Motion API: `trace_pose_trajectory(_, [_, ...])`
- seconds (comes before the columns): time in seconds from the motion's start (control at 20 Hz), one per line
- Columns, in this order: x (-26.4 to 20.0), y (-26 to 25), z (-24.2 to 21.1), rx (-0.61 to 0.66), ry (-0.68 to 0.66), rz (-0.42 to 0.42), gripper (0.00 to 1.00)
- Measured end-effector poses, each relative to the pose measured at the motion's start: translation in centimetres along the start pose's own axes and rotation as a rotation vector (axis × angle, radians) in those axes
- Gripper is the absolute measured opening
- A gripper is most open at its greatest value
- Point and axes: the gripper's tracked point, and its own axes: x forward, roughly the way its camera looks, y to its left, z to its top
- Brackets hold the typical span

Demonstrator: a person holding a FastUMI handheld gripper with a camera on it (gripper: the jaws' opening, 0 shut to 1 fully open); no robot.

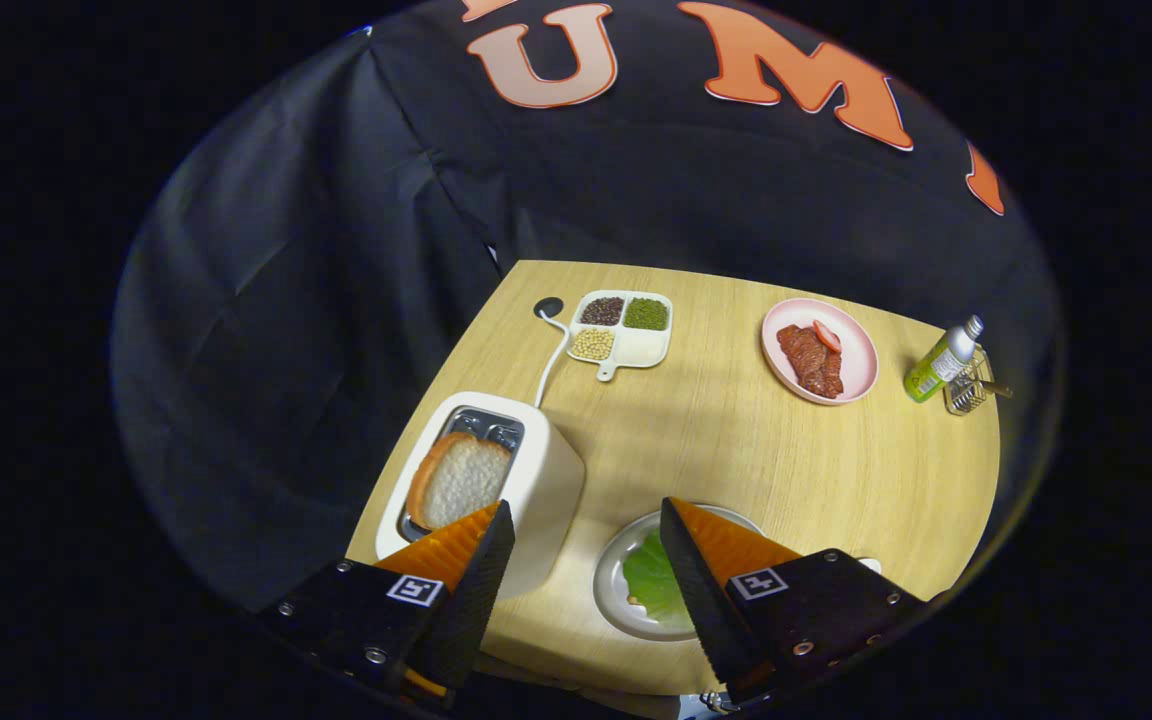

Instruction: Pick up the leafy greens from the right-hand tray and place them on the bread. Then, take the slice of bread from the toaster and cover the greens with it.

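Observation:
A white toaster (546, 480) stands on the wooden table (736, 440) with a bread slice (461, 478) sticking up from its slot, just ahead of the left finger. A grey plate (616, 590) lies between the fingers, with green leaves (654, 575) on it; the right finger hides part of it. My gripper (586, 520) hangs open above the table, nothing between its fingers.
Beyond the toaster sits a white divided dish (651, 348) holding beans and seeds, with the toaster's white cord (551, 360) beside it. A pink plate (856, 345) with red meat slices lies farther right. A small bottle (941, 362) and wire rack (971, 385) stand near the table's right edge.

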Motion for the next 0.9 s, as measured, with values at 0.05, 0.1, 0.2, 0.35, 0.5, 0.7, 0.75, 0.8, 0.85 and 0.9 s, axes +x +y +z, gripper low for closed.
trace_pose_trajectory(0.05, [-0.1,1.0,0.3,-0.016,0.002,0.000,0.89])
trace_pose_trajectory(0.1, [0.2,1.9,0.4,-0.031,0.016,0.000,0.89])
trace_pose_trajectory(0.2, [0.8,4.6,0.7,-0.050,0.033,0.015,0.89])
trace_pose_trajectory(0.35, [1.6,7.3,1.5,-0.080,0.054,0.019,0.89])
trace_pose_trajectory(0.5, [3.3,8.5,1.5,-0.102,0.107,-0.009,0.89])
trace_pose_trajectory(0.7, [5.4,8.2,0.1,-0.092,0.204,-0.076,0.86])
trace_pose_trajectory(0.75, [5.7,8.0,-0.3,-0.079,0.226,-0.090,0.84])
trace_pose_trajectory(0.8, [6.1,7.9,-0.5,-0.069,0.244,-0.096,0.83])
trace_pose_trajectory(0.85, [6.0,7.8,-0.5,-0.059,0.254,-0.108,0.82])
trace_pose_trajectory(0.9, [6.3,7.8,-0.6,-0.056,0.267,-0.105,0.80])
